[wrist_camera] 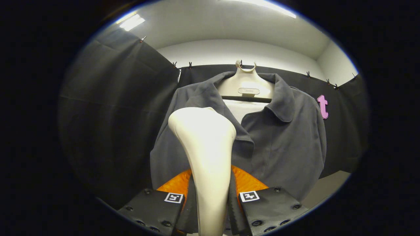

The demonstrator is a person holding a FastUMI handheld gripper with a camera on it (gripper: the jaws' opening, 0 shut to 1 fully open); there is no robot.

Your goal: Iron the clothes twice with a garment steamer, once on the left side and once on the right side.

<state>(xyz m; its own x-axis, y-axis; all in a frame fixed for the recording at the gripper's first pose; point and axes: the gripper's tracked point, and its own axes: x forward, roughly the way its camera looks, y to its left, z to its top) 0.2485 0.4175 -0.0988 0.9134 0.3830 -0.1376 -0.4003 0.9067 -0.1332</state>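
Observation:
A white garment steamer (206,154) stands upright between my gripper's (211,200) two fingers, which press on its handle from both sides. Its broad head rises in front of the left chest of a grey collared shirt (282,144). The shirt hangs on a cream hanger (246,83) against the black booth wall. The steamer's head hides part of the shirt's left front and placket; whether it touches the cloth cannot be told.
Black cloth walls (111,108) close in on the left and behind the shirt. A pale surface (328,186) shows low on the right, below the shirt's hem. A white wall and ceiling lights (131,22) lie above.

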